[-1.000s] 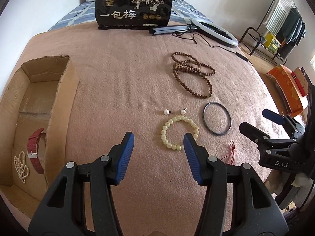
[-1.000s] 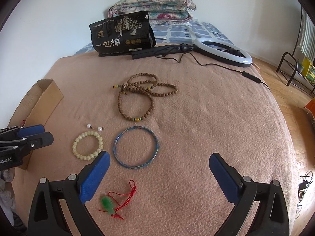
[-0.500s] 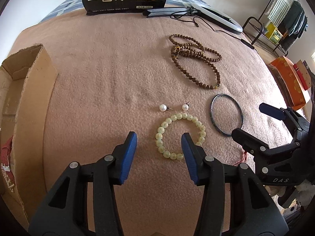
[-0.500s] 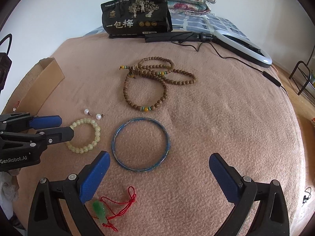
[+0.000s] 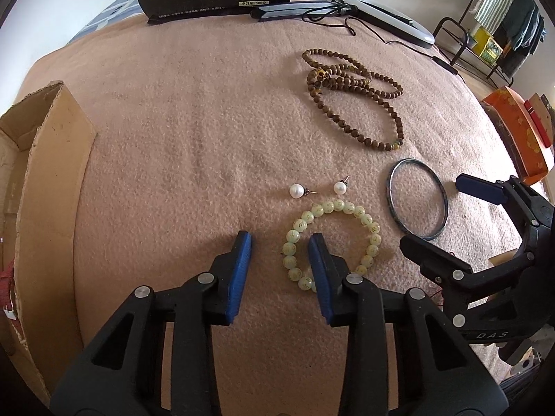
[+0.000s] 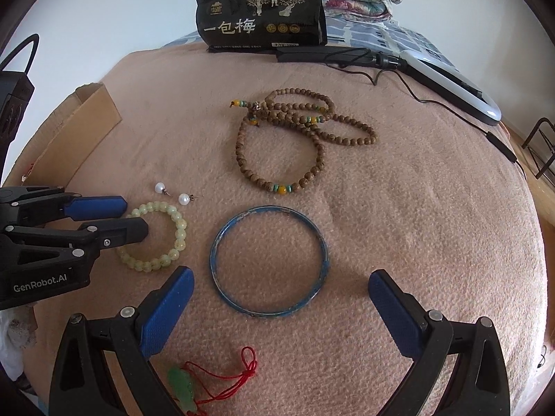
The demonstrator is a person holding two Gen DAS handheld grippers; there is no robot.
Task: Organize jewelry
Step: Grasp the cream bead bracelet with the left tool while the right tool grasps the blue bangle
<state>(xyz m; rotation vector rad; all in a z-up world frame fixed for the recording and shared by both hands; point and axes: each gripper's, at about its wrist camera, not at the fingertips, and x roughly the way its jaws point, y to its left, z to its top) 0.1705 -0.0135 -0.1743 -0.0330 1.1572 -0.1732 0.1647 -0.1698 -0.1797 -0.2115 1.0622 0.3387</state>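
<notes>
A pale green bead bracelet (image 5: 347,208) lies on the pink blanket; it also shows in the right wrist view (image 6: 173,223). My left gripper (image 5: 281,241) is open, low over the blanket, its right finger inside the bracelet's ring and its left finger outside, straddling the left side of the ring. Two pearl earrings (image 5: 296,191) lie just beyond. A blue bangle (image 6: 269,260) lies flat ahead of my right gripper (image 6: 281,284), which is wide open and empty. Brown wooden prayer beads (image 6: 295,138) lie farther back. A green pendant on red cord (image 6: 182,386) lies under the right gripper.
A cardboard box (image 5: 38,187) stands at the left, with a red watch strap (image 5: 7,279) inside. A black snack bag (image 6: 260,17), a ring light (image 6: 451,83) and its cable lie at the back. Orange boxes (image 5: 517,131) sit off the bed's right.
My left gripper has moved forward and down, closing somewhat around the green bracelet's left side. The right gripper has moved forward toward the blue bangle, still wide open.
</notes>
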